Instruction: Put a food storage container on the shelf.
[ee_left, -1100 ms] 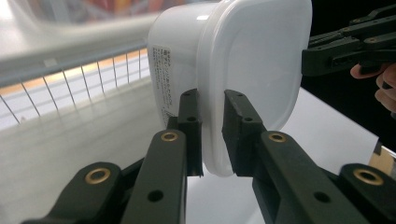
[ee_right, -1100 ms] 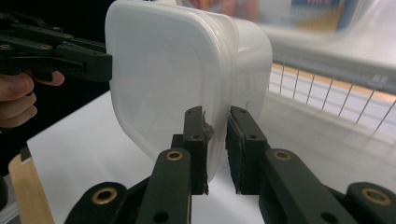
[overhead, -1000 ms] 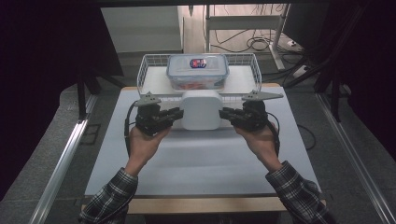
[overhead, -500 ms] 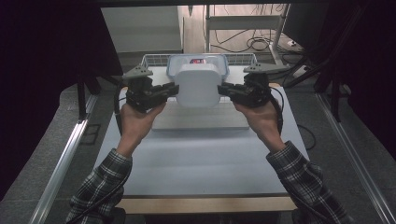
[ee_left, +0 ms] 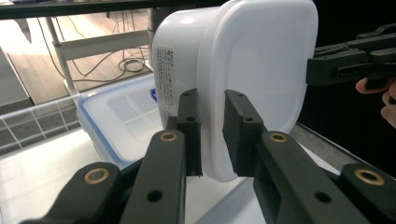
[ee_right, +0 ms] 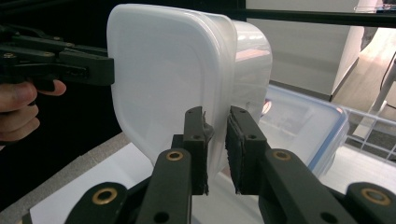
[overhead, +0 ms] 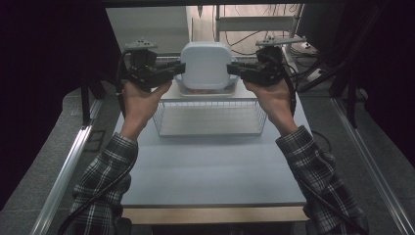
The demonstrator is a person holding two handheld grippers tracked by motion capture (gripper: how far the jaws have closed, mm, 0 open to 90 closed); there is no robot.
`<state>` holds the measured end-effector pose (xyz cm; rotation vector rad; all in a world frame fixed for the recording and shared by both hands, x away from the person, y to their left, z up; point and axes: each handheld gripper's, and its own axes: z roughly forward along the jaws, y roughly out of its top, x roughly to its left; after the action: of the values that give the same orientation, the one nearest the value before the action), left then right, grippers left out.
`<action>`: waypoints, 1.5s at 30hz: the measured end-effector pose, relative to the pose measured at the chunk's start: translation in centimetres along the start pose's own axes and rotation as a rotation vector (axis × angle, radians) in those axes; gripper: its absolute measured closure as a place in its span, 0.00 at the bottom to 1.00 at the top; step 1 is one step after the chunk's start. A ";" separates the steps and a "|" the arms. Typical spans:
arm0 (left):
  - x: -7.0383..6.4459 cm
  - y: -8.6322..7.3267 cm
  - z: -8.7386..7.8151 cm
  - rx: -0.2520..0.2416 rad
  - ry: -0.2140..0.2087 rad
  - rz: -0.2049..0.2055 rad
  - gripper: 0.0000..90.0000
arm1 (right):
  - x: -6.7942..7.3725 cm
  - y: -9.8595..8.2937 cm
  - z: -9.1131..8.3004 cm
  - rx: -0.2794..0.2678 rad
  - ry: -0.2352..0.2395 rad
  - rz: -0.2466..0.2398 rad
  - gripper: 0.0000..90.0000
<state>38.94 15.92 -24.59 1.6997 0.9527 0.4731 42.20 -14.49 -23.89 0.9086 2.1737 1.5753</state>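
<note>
Two grippers hold one white plastic container in the air, above the wire basket on the tabletop. At the left, the left gripper has its fingers pinching the container's rim. In the middle, under the container, a clear box with a blue-edged lid lies. At the right, the right gripper pinches the opposite rim with its fingers.
</note>
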 end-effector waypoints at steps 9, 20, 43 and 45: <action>1.5 0.2 1.8 0.004 -0.027 -0.045 0.86 | -1.9 0.5 1.5 0.023 0.000 0.044 0.86; 2.0 0.4 2.9 -0.001 -0.026 -0.037 0.79 | -2.7 0.8 2.5 0.014 -0.011 0.062 0.77; 4.2 1.2 5.1 -0.008 0.048 -0.090 0.56 | -3.7 1.5 5.1 0.005 -0.075 0.087 0.60; 4.4 1.4 5.3 -0.008 0.052 -0.089 0.56 | -3.7 1.7 5.3 -0.004 -0.102 0.076 0.60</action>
<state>45.88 15.94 -25.75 1.6365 1.0587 0.4635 48.58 -12.68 -24.58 1.0586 2.0883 1.5315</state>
